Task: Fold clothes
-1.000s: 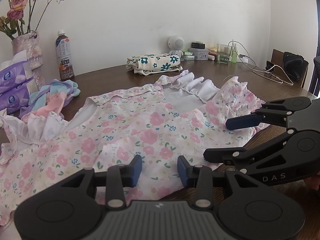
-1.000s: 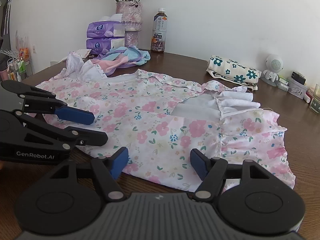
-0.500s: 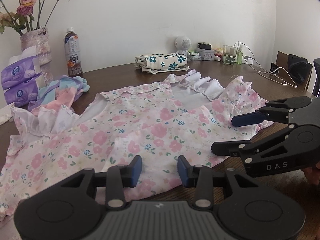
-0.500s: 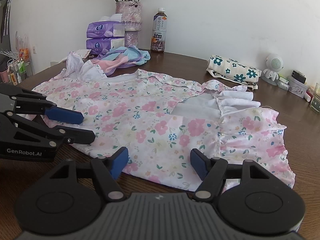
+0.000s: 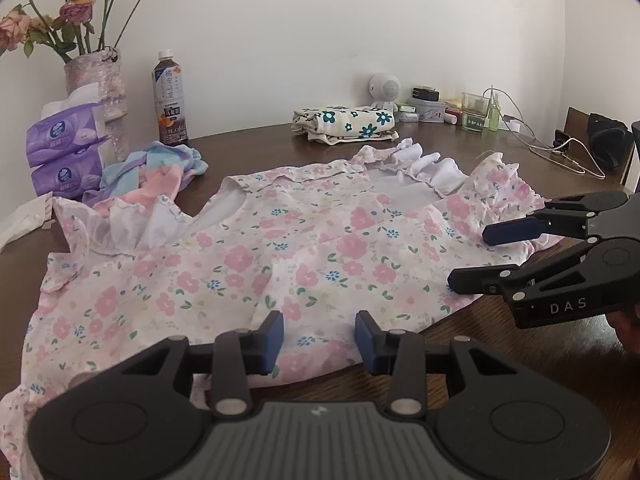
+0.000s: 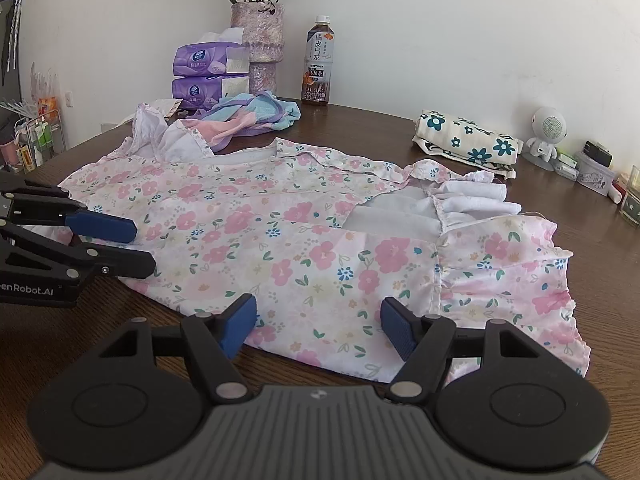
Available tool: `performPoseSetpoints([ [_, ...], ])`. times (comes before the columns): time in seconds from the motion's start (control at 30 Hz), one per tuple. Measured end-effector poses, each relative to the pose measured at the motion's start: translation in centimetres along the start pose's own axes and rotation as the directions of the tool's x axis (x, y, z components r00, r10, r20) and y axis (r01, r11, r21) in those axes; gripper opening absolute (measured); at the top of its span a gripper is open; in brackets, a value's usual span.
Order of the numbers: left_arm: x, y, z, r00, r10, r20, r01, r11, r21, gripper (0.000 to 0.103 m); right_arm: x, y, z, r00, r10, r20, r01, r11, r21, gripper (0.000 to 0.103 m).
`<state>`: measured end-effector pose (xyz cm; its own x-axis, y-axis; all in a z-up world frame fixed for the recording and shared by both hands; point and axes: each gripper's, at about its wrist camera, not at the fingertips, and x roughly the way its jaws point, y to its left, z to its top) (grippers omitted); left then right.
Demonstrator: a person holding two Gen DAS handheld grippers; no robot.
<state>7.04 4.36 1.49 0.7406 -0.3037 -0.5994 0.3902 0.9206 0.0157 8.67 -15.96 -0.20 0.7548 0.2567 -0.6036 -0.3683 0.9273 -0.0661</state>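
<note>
Left wrist view looks across a floral dress point(image 5: 288, 256) spread flat over the near half of the dark wooden tabletop point(image 5: 256, 148), its hem running along the near edge and its ruffled white sleeves toward the far side. The left hand-held gripper point(image 5: 319, 338) hangs just above the hem with its jaws apart and nothing between them. The right hand-held gripper point(image 5: 470, 258) stands at the dress's right end, also spread wide, its blue pad above the cloth and its lower finger near the edge; I cannot tell whether it touches the fabric.

From the right wrist view the right hand-held gripper point(image 6: 318, 326) faces the hem near the gathered skirt ruffle, and the left hand-held gripper point(image 6: 140, 248) sits at the opposite end, jaws parted.

Judging by its drape and small wrinkles, the dress is thin, light and limp: it should slide easily on the smooth wood and sag between two holds rather than keep a line. Pinching the hem at two well-separated points, one per hand-held gripper, looks the sounder grip, taking both layers so the lower one does not stay behind. The ruffles are bulky and may bunch.

A folded flower-print cloth point(image 6: 466, 140) lies toward the far edge, and a pastel garment pile point(image 6: 248, 118) sits at the far left by the tissue packs point(image 6: 208, 74).
</note>
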Motion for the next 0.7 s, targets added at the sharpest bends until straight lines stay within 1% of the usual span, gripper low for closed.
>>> performPoseSetpoints([
  [0.7,-1.0,1.2,-0.6,1.000,0.026,0.004,-0.026,0.999,-0.024,0.038,0.0,0.1,-0.1,1.000,-0.001,0.001,0.001,1.000,-0.001,0.069],
])
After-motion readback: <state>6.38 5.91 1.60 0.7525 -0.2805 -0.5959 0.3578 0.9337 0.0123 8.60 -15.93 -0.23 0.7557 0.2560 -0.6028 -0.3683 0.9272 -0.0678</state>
